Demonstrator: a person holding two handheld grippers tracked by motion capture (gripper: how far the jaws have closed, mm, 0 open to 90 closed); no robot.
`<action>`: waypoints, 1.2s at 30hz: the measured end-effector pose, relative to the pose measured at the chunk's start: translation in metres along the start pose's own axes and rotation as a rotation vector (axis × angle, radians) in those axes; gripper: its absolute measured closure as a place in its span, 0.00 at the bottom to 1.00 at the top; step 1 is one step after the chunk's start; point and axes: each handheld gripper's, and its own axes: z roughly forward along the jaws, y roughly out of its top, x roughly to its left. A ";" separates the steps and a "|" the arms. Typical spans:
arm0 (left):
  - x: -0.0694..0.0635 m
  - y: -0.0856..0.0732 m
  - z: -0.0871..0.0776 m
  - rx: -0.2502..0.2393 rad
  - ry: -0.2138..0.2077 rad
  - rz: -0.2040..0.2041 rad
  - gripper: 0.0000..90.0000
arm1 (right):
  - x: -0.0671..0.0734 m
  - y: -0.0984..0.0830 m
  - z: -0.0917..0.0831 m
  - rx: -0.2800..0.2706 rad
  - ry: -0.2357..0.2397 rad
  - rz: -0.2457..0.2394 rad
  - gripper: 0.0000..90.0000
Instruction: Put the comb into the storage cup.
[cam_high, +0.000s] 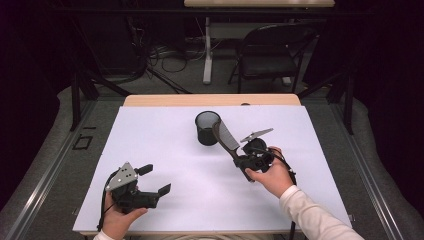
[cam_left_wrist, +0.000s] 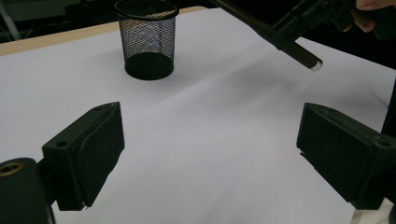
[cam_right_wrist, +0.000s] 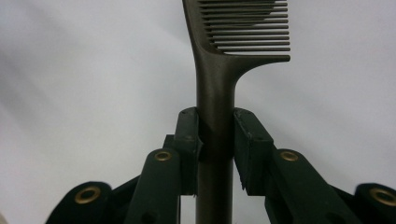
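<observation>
While the left gripper (cam_high: 156, 181) is resting near the table's (cam_high: 165, 150) front edge with jaws spread and empty, the right gripper (cam_right_wrist: 215, 135) is clenching a comb (cam_high: 226, 136) by its handle. It is holding the toothed end tilted beside the cup's (cam_high: 207, 128) rim, probably for dropping it inside.

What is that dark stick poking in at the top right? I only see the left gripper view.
Observer: It is the handle of a comb; the right gripper view shows its teeth.
Operator: Who holds it?
Observer: The right hand-held gripper, shut on the handle.
Operator: Is it in the mesh cup yet?
Observer: No. In the high view the comb's toothed end lies just beside the cup, and the cup looks empty.
</observation>
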 end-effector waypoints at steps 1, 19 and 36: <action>0.000 0.000 0.000 -0.001 -0.002 0.001 0.09 | 0.000 0.000 0.000 -0.013 -0.003 0.002 0.81; 0.001 -0.001 0.000 -0.003 0.003 0.001 0.10 | -0.015 0.013 -0.014 -0.142 -0.037 -0.027 0.81; 0.003 -0.001 0.000 -0.007 0.002 -0.002 0.11 | -0.006 0.021 -0.018 -0.265 -0.007 -0.087 0.81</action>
